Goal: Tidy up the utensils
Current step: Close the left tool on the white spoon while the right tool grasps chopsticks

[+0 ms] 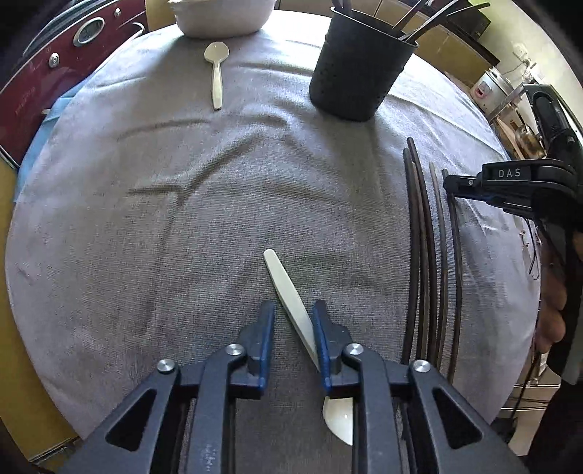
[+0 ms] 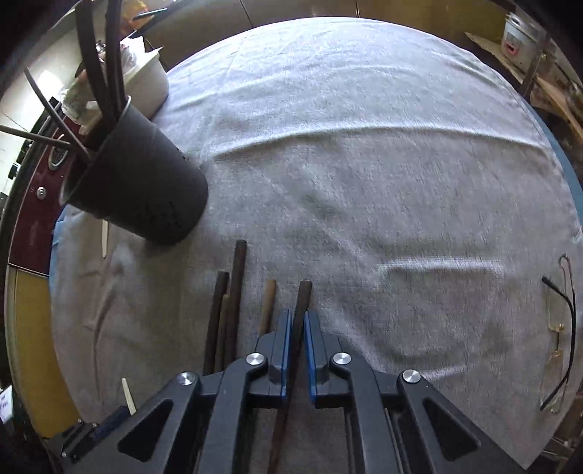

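Observation:
A cream plastic spoon [image 1: 291,295] lies on the grey cloth, its handle running between the jaws of my open left gripper [image 1: 293,310], its bowl under the right finger. A second cream spoon [image 1: 216,73] lies far left near a white bowl [image 1: 222,16]. A black utensil holder [image 1: 359,69] with several dark sticks stands at the back; it also shows in the right wrist view [image 2: 145,182]. Several dark chopsticks [image 1: 426,255] lie at right. My right gripper [image 2: 298,317] has its jaws closed around one dark chopstick [image 2: 302,302]; others lie beside it [image 2: 233,302].
The round table is covered by a grey cloth [image 2: 364,164]. Eyeglasses [image 2: 561,328] lie near the right edge. A maroon appliance [image 1: 54,62] stands off the table's left. A rice cooker [image 1: 488,87] sits in the background.

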Available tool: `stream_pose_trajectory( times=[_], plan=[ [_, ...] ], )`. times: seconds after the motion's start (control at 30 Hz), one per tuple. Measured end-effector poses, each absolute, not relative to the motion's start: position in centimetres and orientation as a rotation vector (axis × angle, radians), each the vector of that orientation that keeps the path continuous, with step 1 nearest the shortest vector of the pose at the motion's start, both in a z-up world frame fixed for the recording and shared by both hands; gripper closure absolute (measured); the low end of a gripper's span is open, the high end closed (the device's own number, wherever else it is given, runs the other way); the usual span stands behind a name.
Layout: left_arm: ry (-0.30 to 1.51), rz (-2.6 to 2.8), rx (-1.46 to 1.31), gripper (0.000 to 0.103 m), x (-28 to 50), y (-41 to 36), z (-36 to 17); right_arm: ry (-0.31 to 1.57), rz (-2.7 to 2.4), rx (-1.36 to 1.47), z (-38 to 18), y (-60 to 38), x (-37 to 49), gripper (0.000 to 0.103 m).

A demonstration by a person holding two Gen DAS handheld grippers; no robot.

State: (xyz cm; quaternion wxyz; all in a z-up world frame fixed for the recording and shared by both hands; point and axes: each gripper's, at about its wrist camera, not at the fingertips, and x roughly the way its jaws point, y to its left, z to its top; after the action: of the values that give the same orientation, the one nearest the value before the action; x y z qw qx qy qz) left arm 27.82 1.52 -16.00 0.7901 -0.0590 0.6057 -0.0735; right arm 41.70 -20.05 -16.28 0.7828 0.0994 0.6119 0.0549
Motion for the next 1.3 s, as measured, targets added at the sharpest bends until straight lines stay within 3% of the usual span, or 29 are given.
stream_pose_trajectory(
  times=[0.1, 0.17, 0.33, 0.4, 0.43, 0.47, 0.63, 1.0, 1.3],
  plan=[
    [1.312, -0.141, -0.133, 0.073, 27.7, 1.2, -15.6, 1.302, 0.119, 0.196, -16.4, -20.2, 41.3, 0.095],
    [1.317, -0.101, -0.113, 0.057, 27.7, 0.7, -15.5, 1.295, 0.126, 0.185, -16.4, -19.9, 41.5, 0.095],
    [1.332, -0.042, -0.114, 0.056, 28.7, 0.4, -15.9, 1.240, 0.153, 0.250, -15.1, -21.1, 40.6, 0.096],
    [1.319, 0.001, -0.088, 0.068, 30.2, -0.3, -16.0, 1.202, 0.165, 0.266, -14.1, -21.7, 39.6, 0.096],
    [1.303, 0.040, -0.036, 0.088, 30.5, -0.6, -16.0, 1.176, 0.168, 0.268, -13.4, -21.8, 39.2, 0.096],
    [1.297, 0.043, -0.031, 0.094, 30.8, -0.7, -16.0, 1.143, 0.177, 0.267, -12.5, -21.9, 38.6, 0.096],
    [1.261, -0.011, -0.112, 0.094, 30.9, 0.5, -15.3, 1.029, 0.206, 0.274, -8.7, -22.9, 36.0, 0.096],
    [0.887, -0.054, -0.228, 0.094, 26.1, 3.0, -6.7, 0.787, 0.250, 0.253, -1.8, -22.8, 30.0, 0.097],
    [0.732, -0.070, -0.251, 0.094, 27.8, 3.0, -0.1, 0.615, 0.281, 0.263, 5.0, -22.3, 27.8, 0.097]
  ],
)
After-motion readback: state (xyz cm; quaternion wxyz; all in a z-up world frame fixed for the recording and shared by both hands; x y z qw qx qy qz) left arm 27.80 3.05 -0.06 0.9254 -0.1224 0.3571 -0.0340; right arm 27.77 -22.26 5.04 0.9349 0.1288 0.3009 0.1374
